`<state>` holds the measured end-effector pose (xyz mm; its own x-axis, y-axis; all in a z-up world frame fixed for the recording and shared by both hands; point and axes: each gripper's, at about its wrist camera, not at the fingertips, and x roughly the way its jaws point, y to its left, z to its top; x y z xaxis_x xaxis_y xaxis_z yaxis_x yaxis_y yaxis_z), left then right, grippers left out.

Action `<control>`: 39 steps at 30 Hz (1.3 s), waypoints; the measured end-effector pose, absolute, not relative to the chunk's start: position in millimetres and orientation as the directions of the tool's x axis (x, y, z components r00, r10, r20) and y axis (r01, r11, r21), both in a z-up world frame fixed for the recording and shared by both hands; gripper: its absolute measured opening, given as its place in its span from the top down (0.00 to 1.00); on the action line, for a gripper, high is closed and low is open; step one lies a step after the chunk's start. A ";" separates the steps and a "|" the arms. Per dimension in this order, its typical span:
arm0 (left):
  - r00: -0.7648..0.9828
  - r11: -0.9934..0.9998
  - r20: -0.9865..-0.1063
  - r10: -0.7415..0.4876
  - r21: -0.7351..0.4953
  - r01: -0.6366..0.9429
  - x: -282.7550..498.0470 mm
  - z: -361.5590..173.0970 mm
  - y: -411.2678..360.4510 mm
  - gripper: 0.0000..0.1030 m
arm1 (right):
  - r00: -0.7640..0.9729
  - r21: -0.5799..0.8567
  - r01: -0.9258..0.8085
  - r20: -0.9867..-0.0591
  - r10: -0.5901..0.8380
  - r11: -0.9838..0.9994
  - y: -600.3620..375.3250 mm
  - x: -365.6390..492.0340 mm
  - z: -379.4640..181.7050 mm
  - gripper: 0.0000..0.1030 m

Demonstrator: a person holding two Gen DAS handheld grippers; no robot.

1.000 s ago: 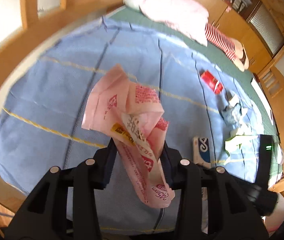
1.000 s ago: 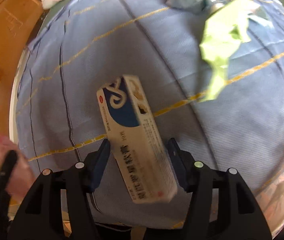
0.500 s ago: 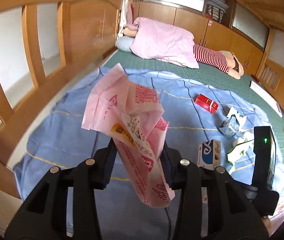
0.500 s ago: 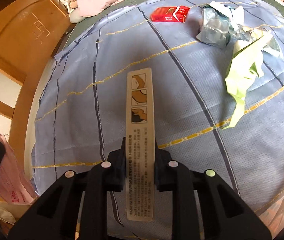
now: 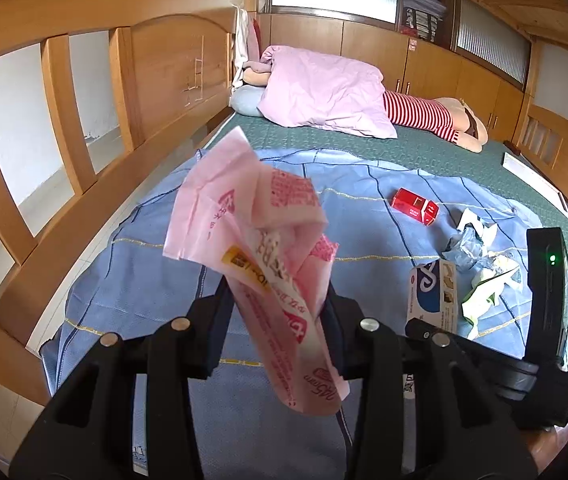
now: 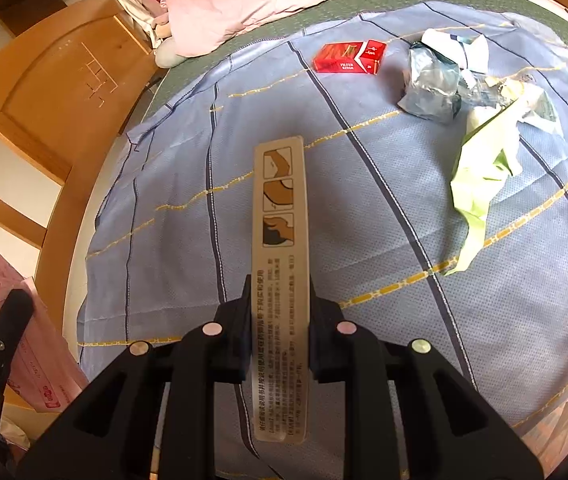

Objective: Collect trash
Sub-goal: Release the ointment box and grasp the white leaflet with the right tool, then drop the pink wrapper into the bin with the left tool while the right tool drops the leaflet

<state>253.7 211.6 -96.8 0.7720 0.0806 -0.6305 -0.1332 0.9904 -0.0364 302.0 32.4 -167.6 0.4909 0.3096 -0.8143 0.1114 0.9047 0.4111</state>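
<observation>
A: Left fingers (image 5: 276, 320)?
B: Pinched on the crumpled pink plastic bag (image 5: 260, 264). The pads grip its lower half; the top flares up and left, and the tail hangs below the fingers. It is held clear of the bed.

A: Right fingers (image 6: 280, 320)?
B: Clamped on the flat medicine box (image 6: 280, 248), gripped on its two wide faces so the narrow printed edge faces the camera. The box sticks up past the fingertips, off the sheet. In the left wrist view the same box (image 5: 431, 296) shows its blue and white front.

A: Around them?
B: A blue striped sheet (image 6: 164, 208) is spread on the bed, over a green mat (image 5: 423, 152). Trash still lies on it: a red cigarette pack (image 6: 347, 58) at the far side, and to its right a crumpled grey-blue plastic wrapper (image 6: 429, 88) with a white paper scrap (image 6: 459, 46) just behind it. A pale green plastic bag (image 6: 483, 176) trails toward the near edge, touching that pile. All are well apart from both fingers.

A: Farther out?
B: A pink pillow (image 5: 323, 92) and a doll in red striped clothes (image 5: 423, 114) lie at the far end. A wooden bed rail (image 5: 84, 140) runs along the left. The pink bag also shows at the left edge of the right wrist view.
</observation>
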 end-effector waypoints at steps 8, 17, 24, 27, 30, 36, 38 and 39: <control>0.778 0.991 -0.622 0.094 -0.017 -0.134 251.9 -95.5 209.9 0.59 | 0.490 0.414 0.106 -0.813 0.315 0.904 33.3 303.0 -169.0 0.78; 0.775 0.992 -0.625 0.096 -0.007 -0.129 252.3 -96.6 209.9 0.59 | 0.479 0.422 0.106 -0.815 0.326 0.900 33.1 304.9 -170.9 0.78; 0.771 0.993 -0.629 0.097 0.005 -0.120 252.3 -98.7 207.3 0.59 | 0.475 0.431 0.105 -0.814 0.335 0.896 31.6 306.2 -171.9 0.78; 0.771 0.993 -0.630 0.096 0.006 -0.118 252.4 -98.9 206.5 0.59 | 0.489 0.441 0.105 -0.803 0.340 0.891 29.7 304.7 -169.2 0.78; 0.777 0.994 -0.624 0.078 -0.008 -0.106 251.2 -95.1 204.2 0.59 | 0.570 0.485 0.086 -0.740 0.356 0.870 15.7 293.5 -148.9 0.78; 0.800 0.997 -0.597 -0.062 -0.072 0.024 239.6 -83.4 182.7 0.59 | 0.649 0.479 0.025 -0.676 0.350 0.878 -53.7 233.9 -88.2 0.78; 0.790 0.989 -0.595 -0.147 -0.101 0.108 234.2 -82.8 168.4 0.59 | 0.672 0.426 0.017 -0.675 0.305 0.904 -82.9 207.4 -73.8 0.78; 0.781 0.983 -0.597 -0.185 -0.116 0.145 232.7 -82.8 163.4 0.59 | 0.679 0.402 0.018 -0.677 0.284 0.915 -100.6 191.6 -68.4 0.78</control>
